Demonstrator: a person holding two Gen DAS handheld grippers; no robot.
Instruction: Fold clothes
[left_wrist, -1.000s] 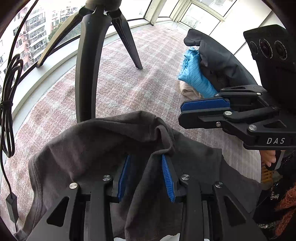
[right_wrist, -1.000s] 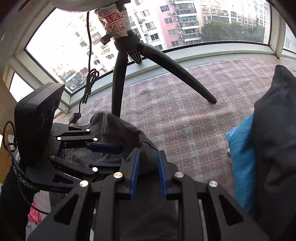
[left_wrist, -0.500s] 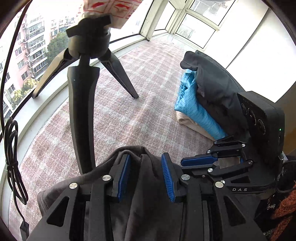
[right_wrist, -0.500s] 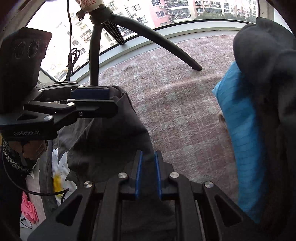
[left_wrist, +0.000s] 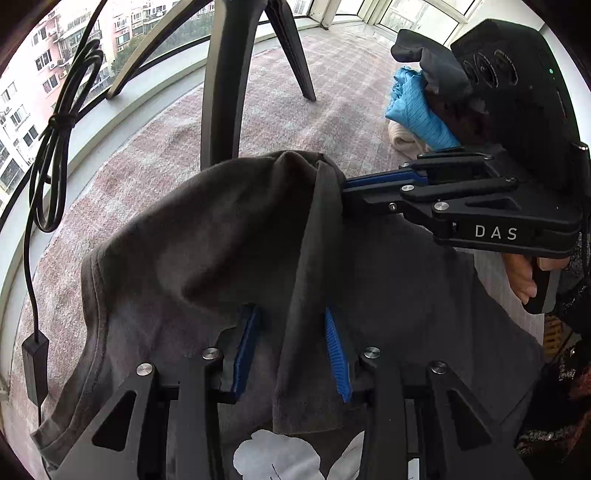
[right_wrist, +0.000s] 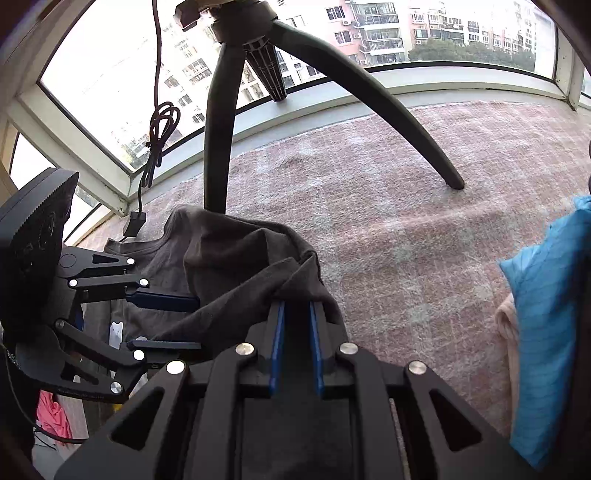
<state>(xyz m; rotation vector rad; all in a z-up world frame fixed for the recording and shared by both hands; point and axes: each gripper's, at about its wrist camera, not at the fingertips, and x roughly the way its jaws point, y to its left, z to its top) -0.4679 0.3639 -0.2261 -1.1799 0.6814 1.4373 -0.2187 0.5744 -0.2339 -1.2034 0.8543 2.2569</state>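
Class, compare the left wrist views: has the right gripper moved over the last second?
Yes. The right gripper dipped lower right near the folded pile, then came back up and left, jaws now gripping the dark shirt.

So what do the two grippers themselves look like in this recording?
Both are matte black linkage frames with silver screw heads and ribbed blue pads lining the jaws. The right gripper carries white "DAS" lettering and a black camera block with round lenses. The left gripper carries a similar block; its lettering is hidden.
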